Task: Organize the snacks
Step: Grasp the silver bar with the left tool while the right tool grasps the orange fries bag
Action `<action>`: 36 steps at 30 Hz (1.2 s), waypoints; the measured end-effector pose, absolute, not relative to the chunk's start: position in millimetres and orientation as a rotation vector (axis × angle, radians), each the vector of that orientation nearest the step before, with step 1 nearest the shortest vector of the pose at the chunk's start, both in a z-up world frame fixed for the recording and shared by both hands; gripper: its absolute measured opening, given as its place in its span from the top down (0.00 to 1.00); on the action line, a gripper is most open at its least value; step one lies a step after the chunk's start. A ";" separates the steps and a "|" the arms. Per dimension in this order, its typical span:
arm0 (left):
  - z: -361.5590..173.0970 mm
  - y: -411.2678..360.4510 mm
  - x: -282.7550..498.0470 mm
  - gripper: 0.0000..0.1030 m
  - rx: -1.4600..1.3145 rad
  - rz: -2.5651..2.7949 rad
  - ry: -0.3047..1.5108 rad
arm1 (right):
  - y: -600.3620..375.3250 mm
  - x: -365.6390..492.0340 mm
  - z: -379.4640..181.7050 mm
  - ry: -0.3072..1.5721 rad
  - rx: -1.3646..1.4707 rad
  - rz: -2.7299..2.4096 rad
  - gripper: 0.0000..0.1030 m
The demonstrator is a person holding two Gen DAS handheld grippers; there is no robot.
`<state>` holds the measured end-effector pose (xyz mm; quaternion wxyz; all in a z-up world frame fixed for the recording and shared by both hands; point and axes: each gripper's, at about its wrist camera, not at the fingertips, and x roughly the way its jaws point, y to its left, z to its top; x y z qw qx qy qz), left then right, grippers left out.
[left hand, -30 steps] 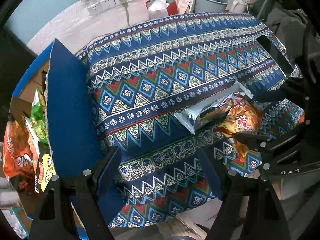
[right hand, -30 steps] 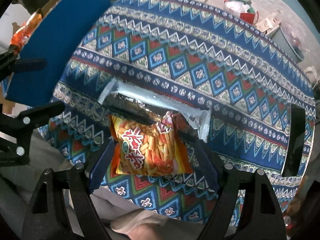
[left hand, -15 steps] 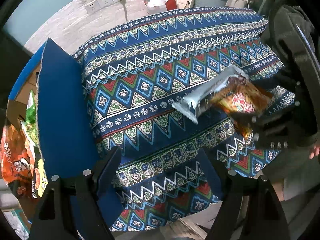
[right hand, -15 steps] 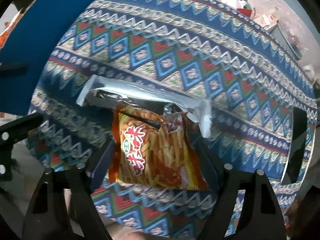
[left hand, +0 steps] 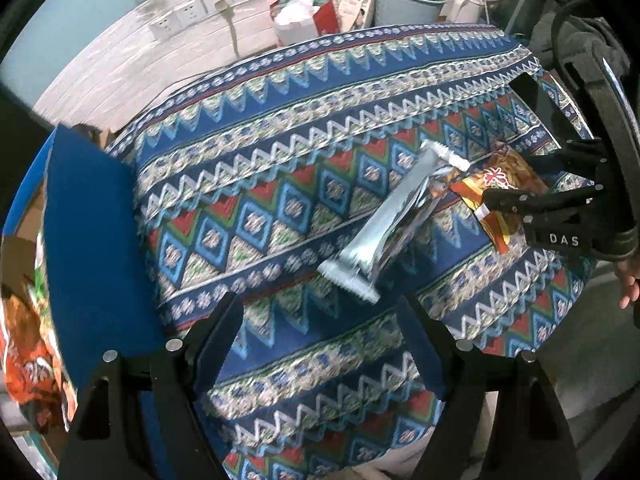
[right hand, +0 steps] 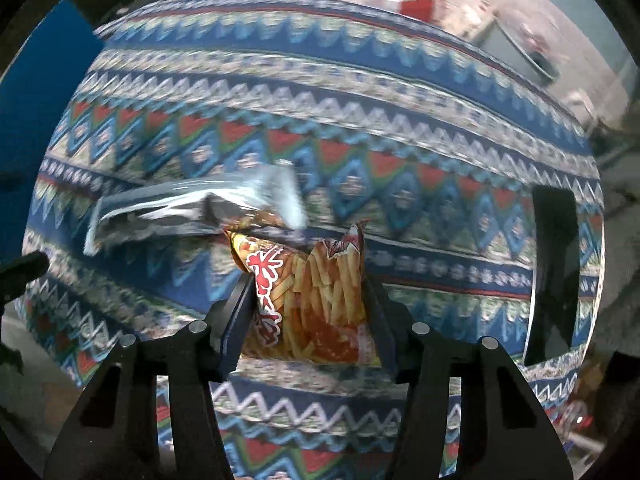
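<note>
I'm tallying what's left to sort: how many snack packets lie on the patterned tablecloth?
2: a silver packet mid-cloth and an orange fries packet between the right gripper's fingers. Others may be out of view.

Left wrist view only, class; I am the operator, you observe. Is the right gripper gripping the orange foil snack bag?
Observer: Yes. In the right wrist view the right gripper has just been closing its jaws, and both pads press the orange foil snack bag at its sides.
Operator: What is printed on its front?
Observer: Fries and red characters.
Operator: Anything else between the pads?
Observer: No, only that bag.
</note>
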<state>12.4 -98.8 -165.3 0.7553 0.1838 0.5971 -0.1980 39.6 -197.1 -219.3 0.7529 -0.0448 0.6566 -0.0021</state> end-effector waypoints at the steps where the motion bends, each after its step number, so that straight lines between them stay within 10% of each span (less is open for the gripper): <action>1: -166.3 -102.8 13.7 0.22 0.406 -0.435 1.302 | -205.5 40.4 -217.9 1.429 -0.080 -0.022 0.48; 9: -184.1 -144.9 23.4 0.22 0.481 -0.483 1.299 | -266.0 43.8 -212.5 1.403 0.057 -0.096 0.48; 17: -210.3 -171.9 37.6 0.22 0.526 -0.490 1.335 | -305.5 42.2 -219.3 1.401 0.176 -0.101 0.26; 25: -230.4 -187.8 48.6 0.22 0.539 -0.495 1.364 | -300.8 43.0 -222.1 1.398 0.203 -0.069 0.26; 29: -234.3 -191.2 51.2 0.22 0.532 -0.509 1.357 | -299.2 42.2 -225.0 1.400 0.220 -0.037 0.42; 36: -228.3 -195.9 53.6 0.75 0.520 -0.537 1.339 | -290.7 44.6 -216.6 1.376 0.184 -0.033 0.52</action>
